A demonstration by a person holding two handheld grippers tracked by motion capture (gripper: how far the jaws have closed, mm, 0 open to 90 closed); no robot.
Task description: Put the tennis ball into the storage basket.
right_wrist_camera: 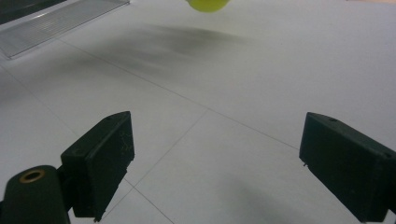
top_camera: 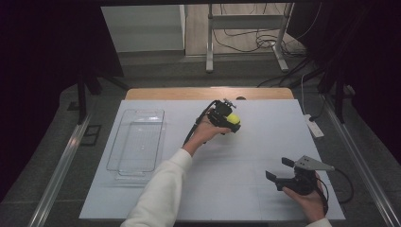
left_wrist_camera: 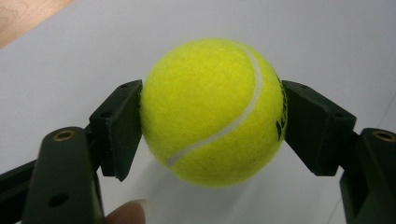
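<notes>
Overhead, the left gripper (top_camera: 230, 121) holds a yellow tennis ball (top_camera: 232, 120) beyond the far right corner of the clear plastic tray (top_camera: 137, 141), which serves as the landmark on the white table (top_camera: 227, 189). Its jaws are closed on the ball: in the left gripper view both black pads (left_wrist_camera: 119, 128) press against the ball's (left_wrist_camera: 212, 112) sides, and a shadow beneath suggests it hangs just clear of the surface. The right gripper (top_camera: 279, 176) waits well to the right of the tray and nearer the person, its jaws spread wide with nothing between them; the right gripper view shows only bare table between its pads (right_wrist_camera: 100, 161), with the tray (right_wrist_camera: 56, 23) and the ball (right_wrist_camera: 208, 3) at the top edge.

Judging by the layout, the work appears to be moving the ball into the tray. The pick-up looks done, since the ball is firmly gripped and seemingly lifted. What is left is the carry leftward to the tray, the lowering inside its walls and the release. The tray itself holds nothing yet.

Count: one tennis ball, one tray, two grippers, one table.
</notes>
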